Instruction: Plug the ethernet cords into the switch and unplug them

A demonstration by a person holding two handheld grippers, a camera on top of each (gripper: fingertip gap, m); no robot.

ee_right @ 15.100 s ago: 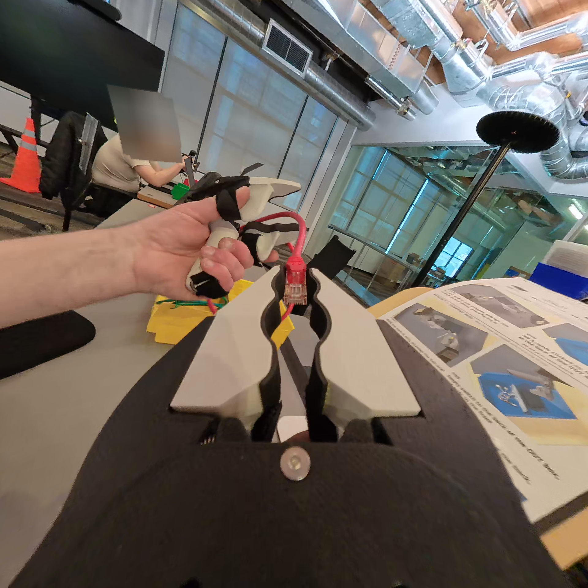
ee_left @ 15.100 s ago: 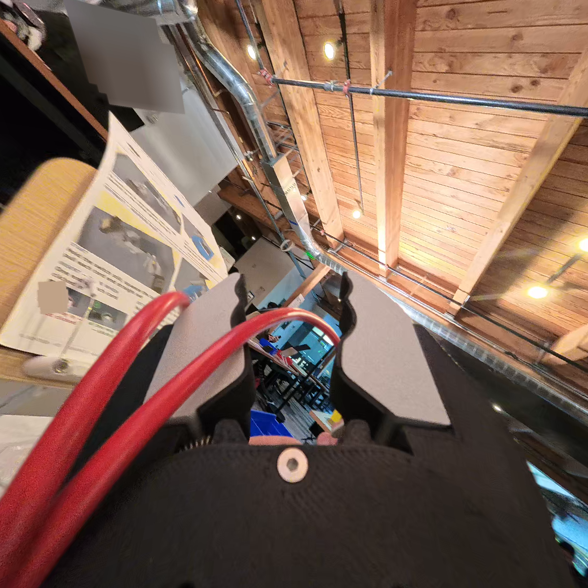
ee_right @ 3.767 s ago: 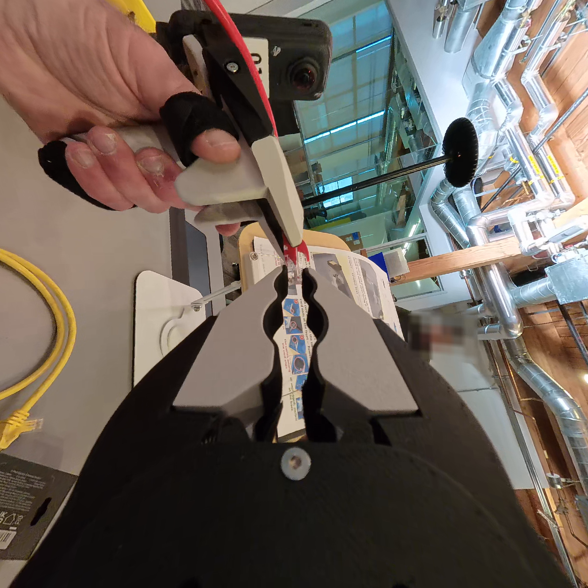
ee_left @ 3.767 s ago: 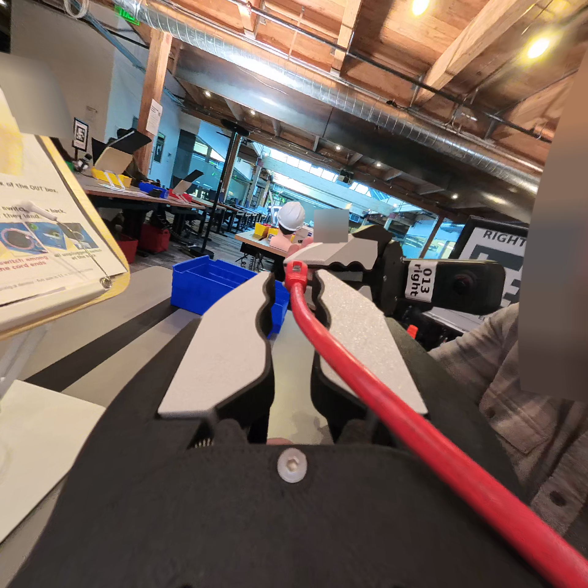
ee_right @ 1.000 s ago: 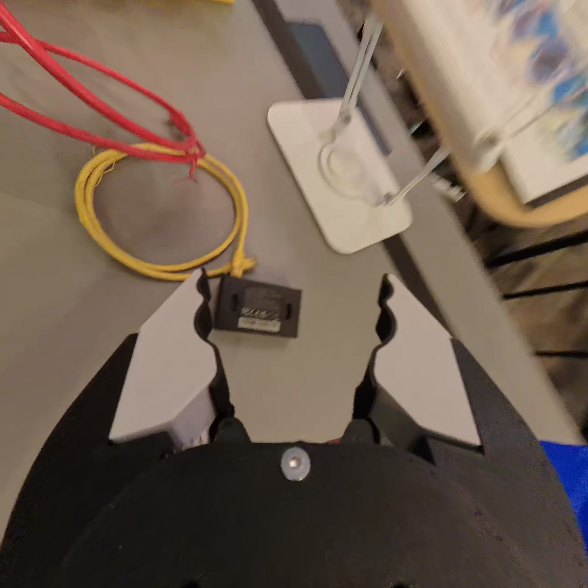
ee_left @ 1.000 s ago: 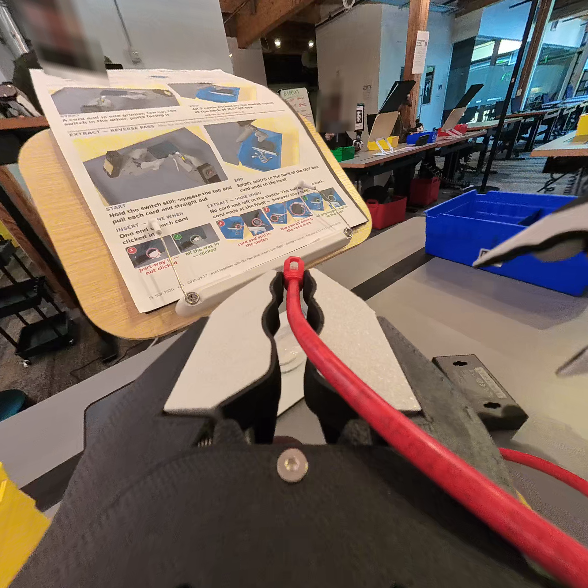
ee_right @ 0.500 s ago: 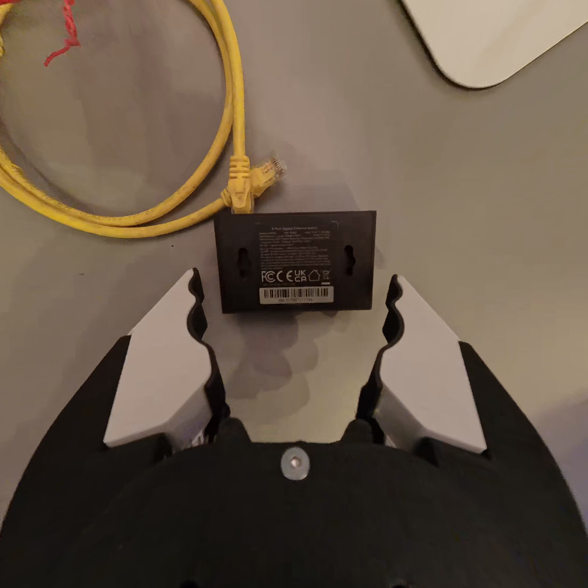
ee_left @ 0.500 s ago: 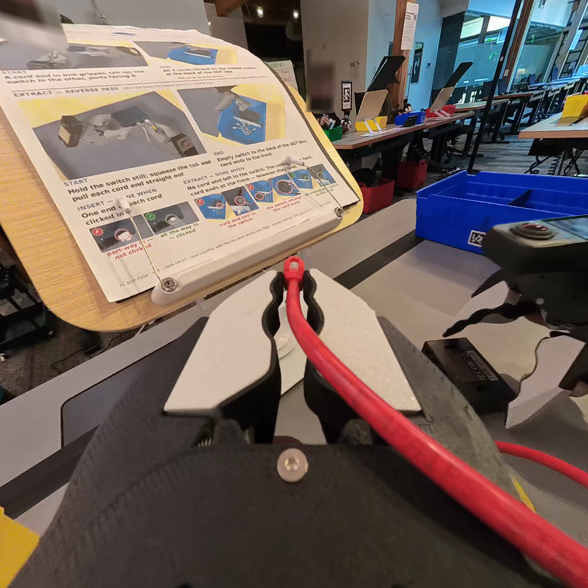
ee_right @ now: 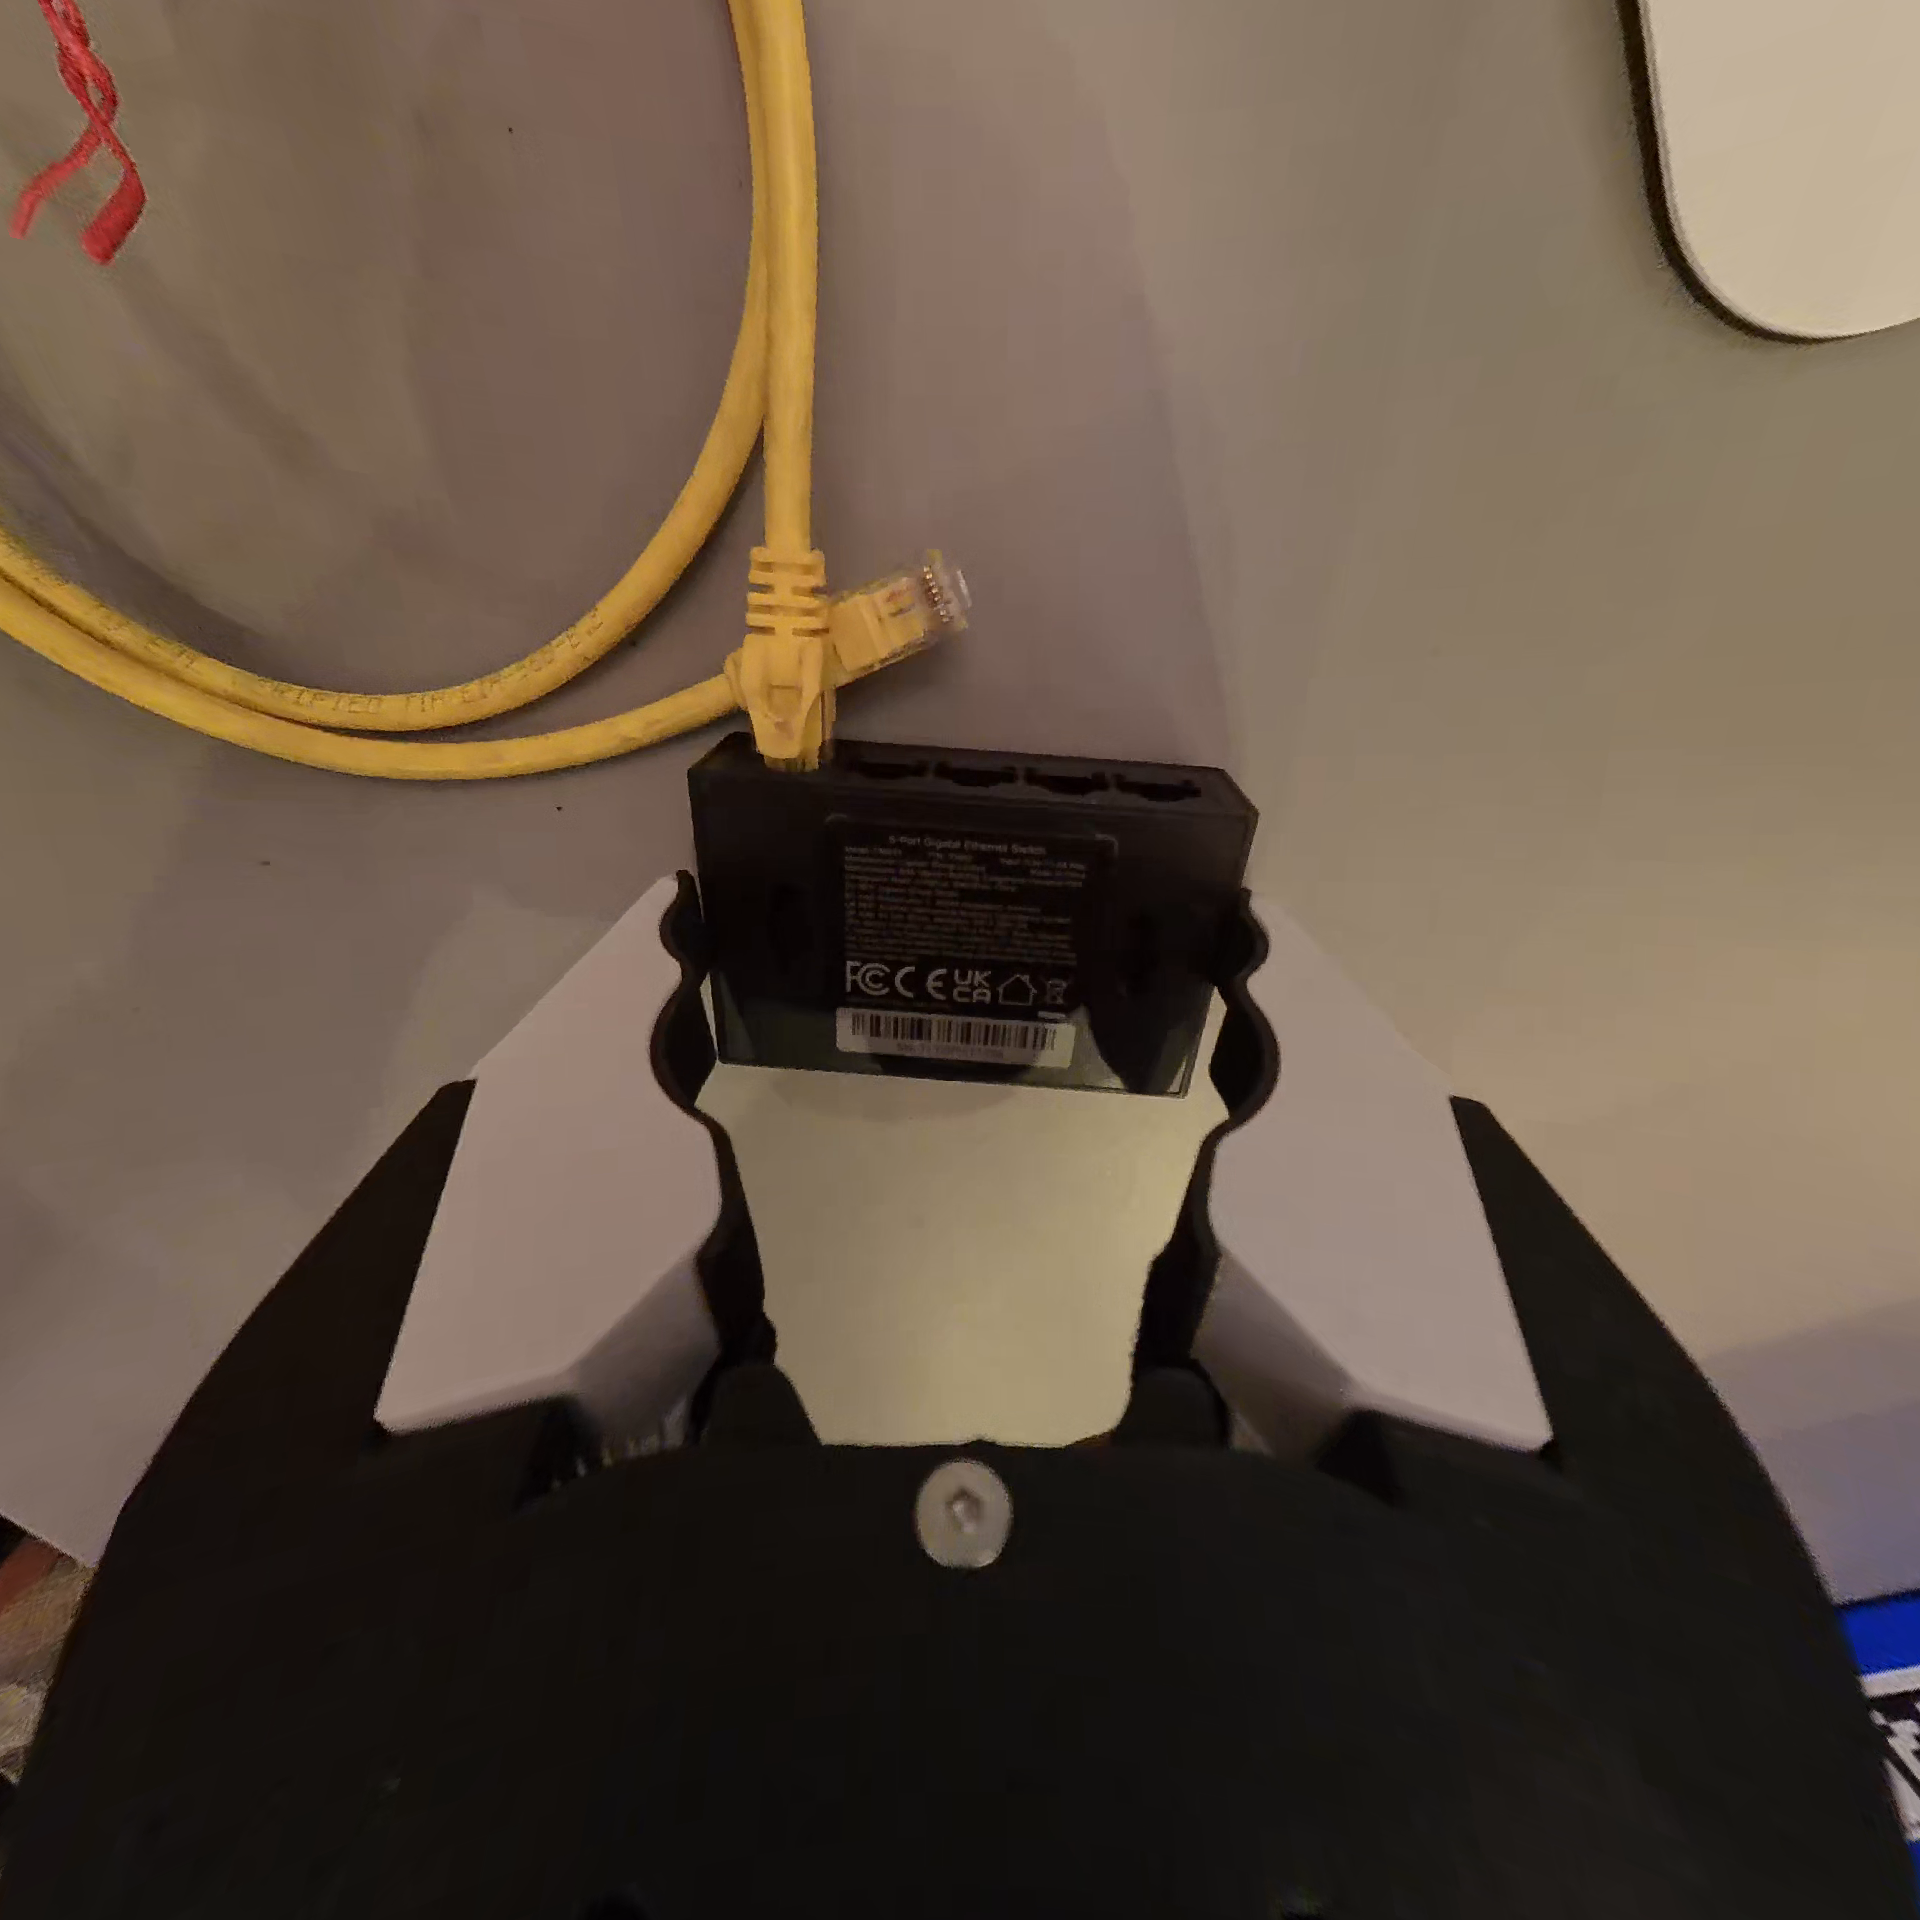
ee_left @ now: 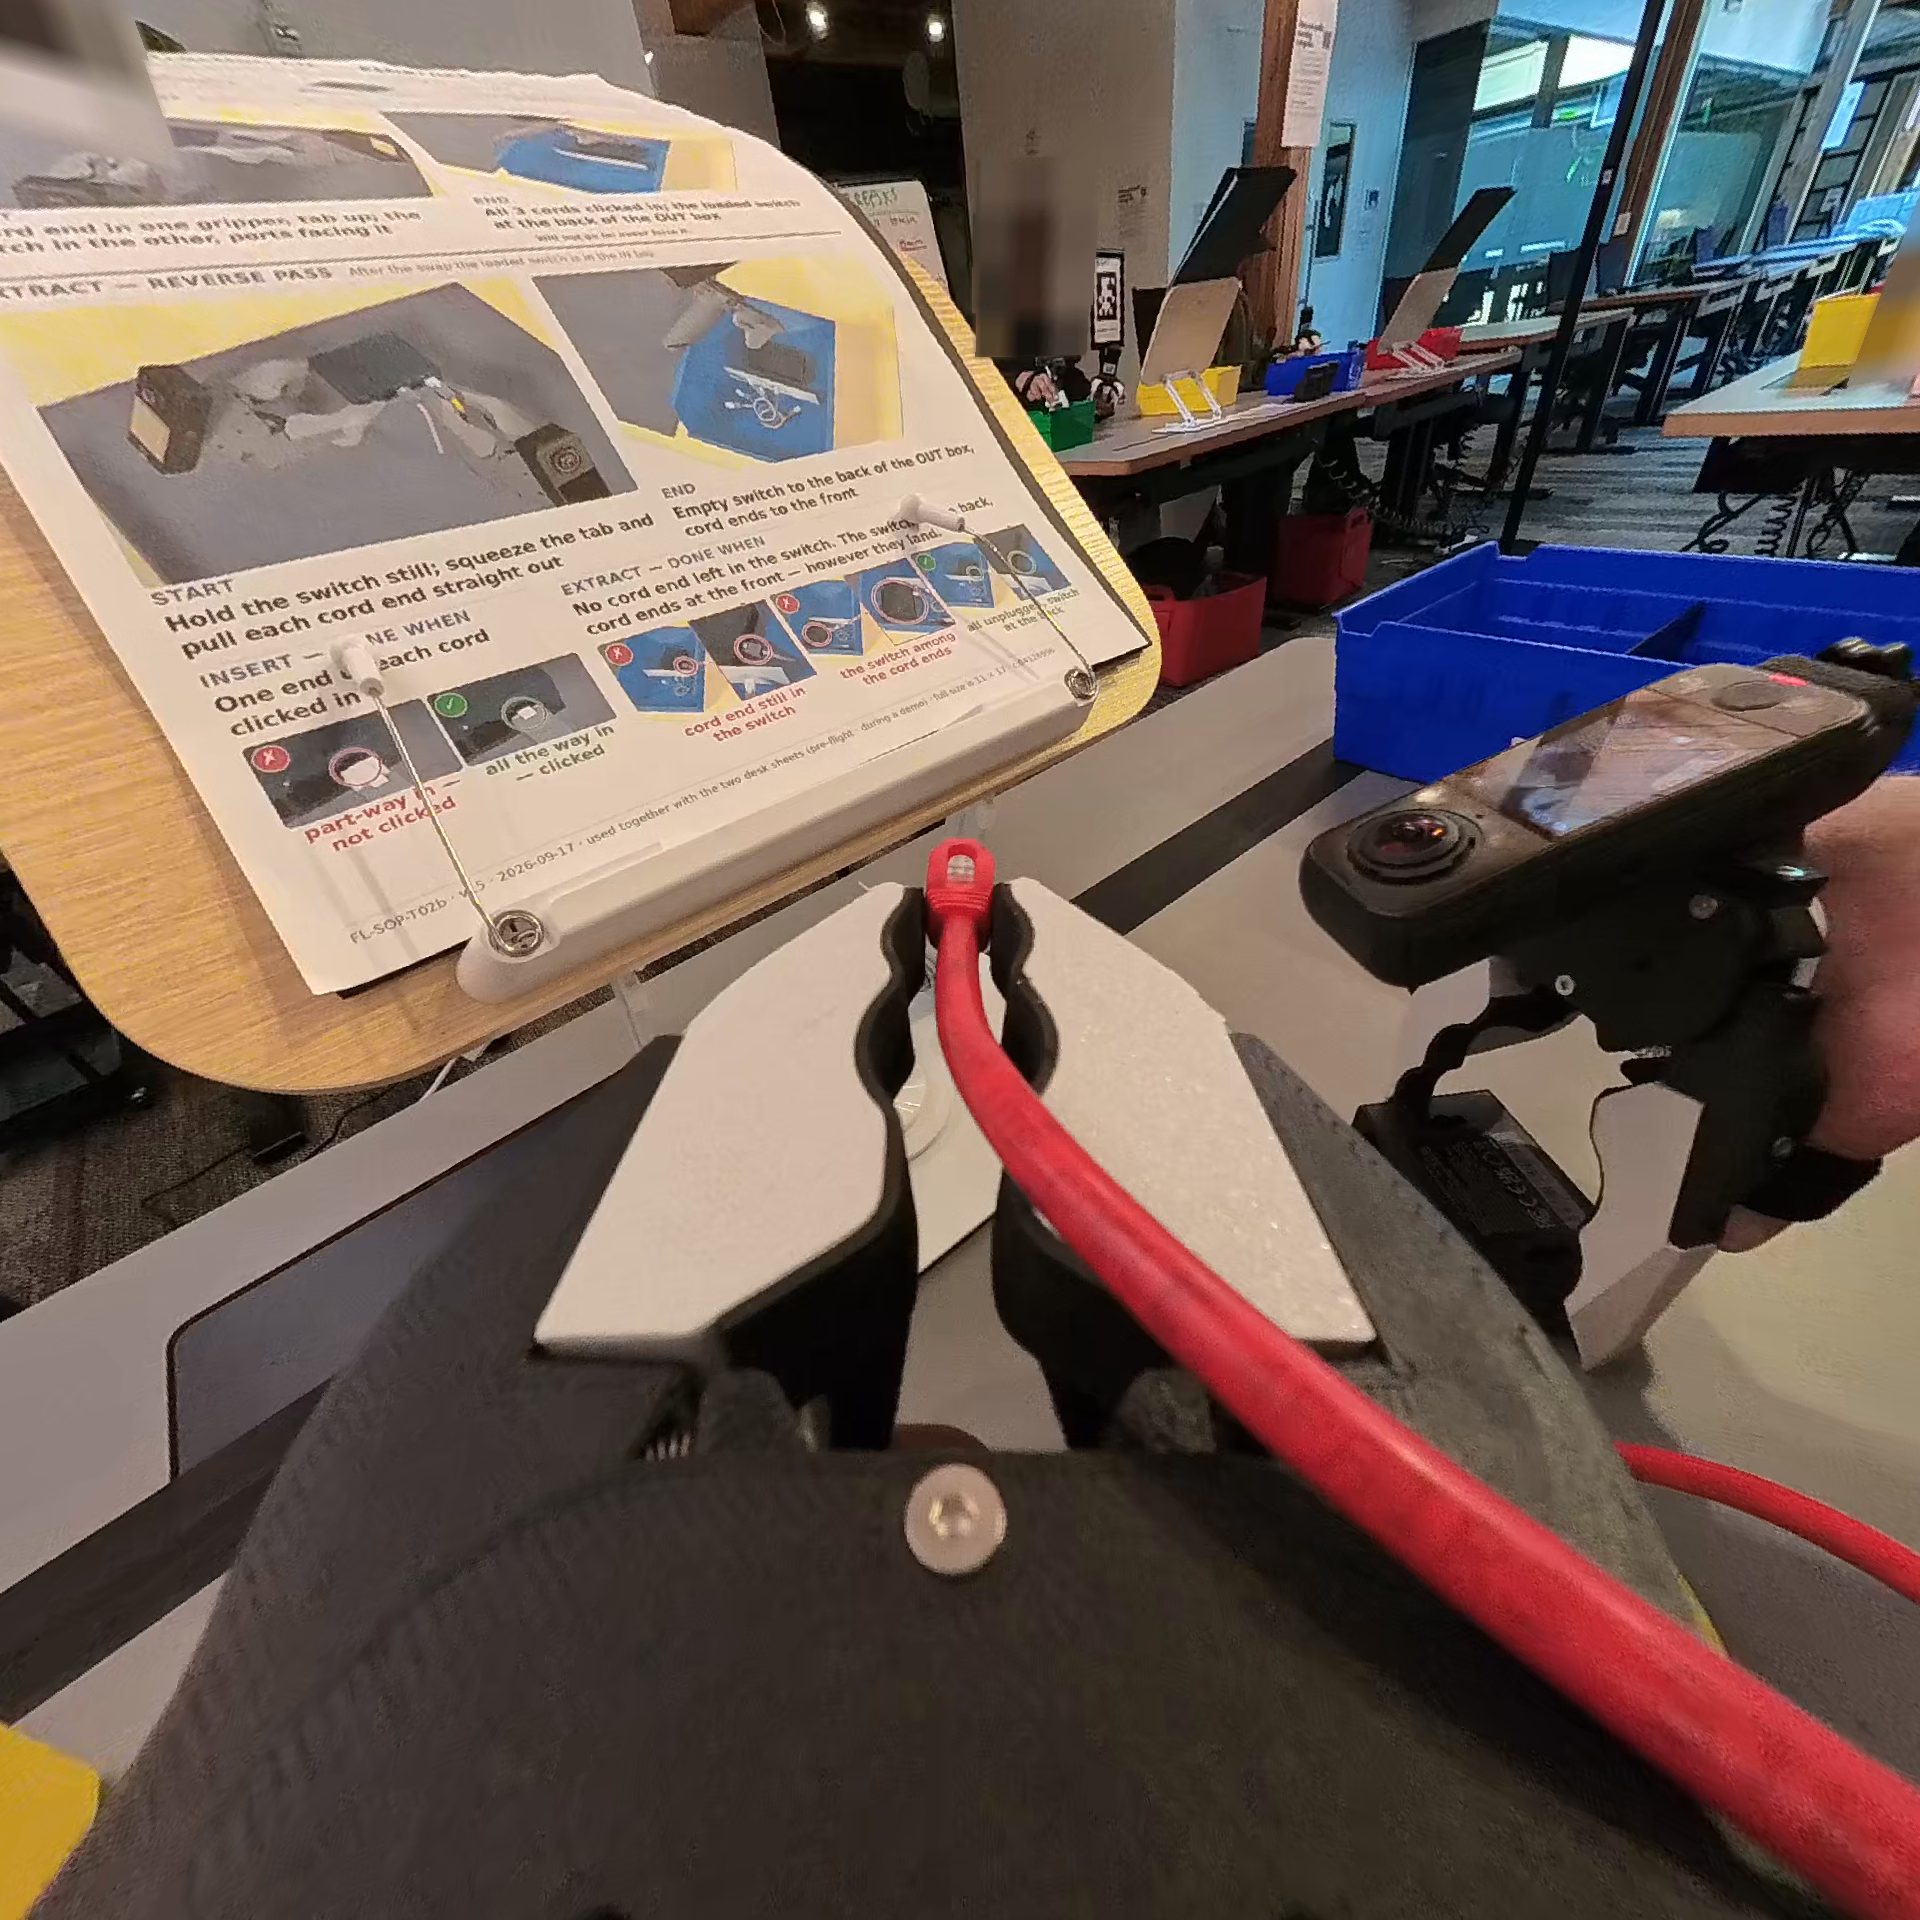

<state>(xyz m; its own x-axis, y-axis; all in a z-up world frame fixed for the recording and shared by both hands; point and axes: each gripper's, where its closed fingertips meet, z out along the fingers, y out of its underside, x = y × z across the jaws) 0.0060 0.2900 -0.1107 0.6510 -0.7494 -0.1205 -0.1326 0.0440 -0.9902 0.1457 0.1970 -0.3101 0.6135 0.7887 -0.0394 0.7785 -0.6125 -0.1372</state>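
Note:
My left gripper (ee_left: 958, 914) is shut on a red ethernet cord (ee_left: 1195, 1247), whose plug (ee_left: 961, 868) sticks out past the fingertips, above the grey table. My right gripper (ee_right: 966, 904) is shut on the black switch (ee_right: 971, 966), one finger on each short side, label side up, ports facing away. A coiled yellow cord (ee_right: 769, 312) lies beyond it. One yellow plug (ee_right: 784, 707) touches the leftmost port; I cannot tell if it is seated. The other yellow plug (ee_right: 904, 613) lies free. The right gripper (ee_left: 1590, 821) and the switch (ee_left: 1486, 1174) also show in the left wrist view.
A wooden stand with an instruction sheet (ee_left: 468, 520) leans over the table's far edge, on a white base (ee_right: 1787, 156). A blue bin (ee_left: 1558, 644) stands at the back right. A red twist tie (ee_right: 78, 166) lies at the left. A hand (ee_left: 1860, 987) holds the right gripper. The gap from one gripper's tips to the other's is roughly 25 cm.
My right gripper has moved forward over the switch and closed from wide open onto its sides. My left gripper still holds the red cord and has hardly moved.

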